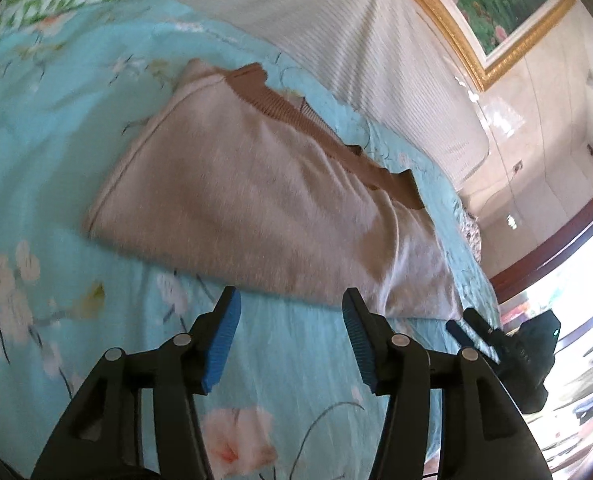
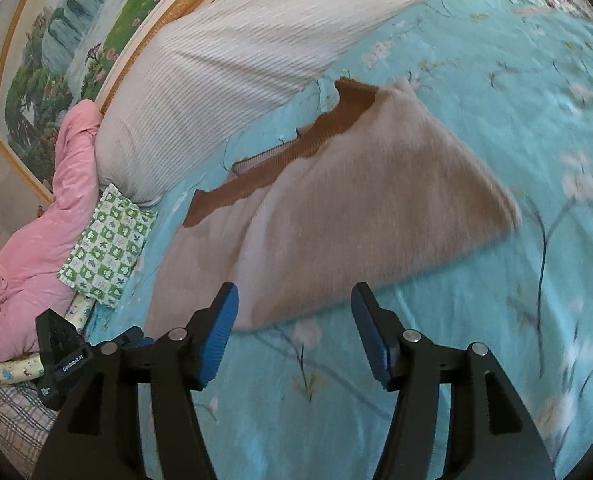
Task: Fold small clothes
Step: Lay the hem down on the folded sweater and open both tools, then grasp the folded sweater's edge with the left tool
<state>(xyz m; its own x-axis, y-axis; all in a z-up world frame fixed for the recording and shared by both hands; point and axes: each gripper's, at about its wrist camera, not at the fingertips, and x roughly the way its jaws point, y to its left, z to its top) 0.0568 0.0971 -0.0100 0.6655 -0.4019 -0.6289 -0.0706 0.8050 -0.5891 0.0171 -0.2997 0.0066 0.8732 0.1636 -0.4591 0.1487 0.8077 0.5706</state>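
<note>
A small beige garment (image 1: 256,196) with brown ribbed trim (image 1: 296,116) lies folded on the turquoise floral bedspread (image 1: 56,160). It also shows in the right wrist view (image 2: 376,216), with its trim (image 2: 296,152) toward the pillows. My left gripper (image 1: 292,312) is open and empty, just short of the garment's near edge. My right gripper (image 2: 294,308) is open and empty, its fingertips at the garment's near edge. The right gripper shows in the left wrist view (image 1: 476,328) beyond the garment's right end, and the left gripper shows at the lower left of the right wrist view (image 2: 136,340).
A white ribbed pillow (image 2: 224,64) lies along the head of the bed. A pink quilt (image 2: 36,232) and a green patterned cloth (image 2: 108,240) sit to the left. A gold-framed painting (image 1: 496,12) hangs on the wall. A bright doorway (image 1: 576,300) is at right.
</note>
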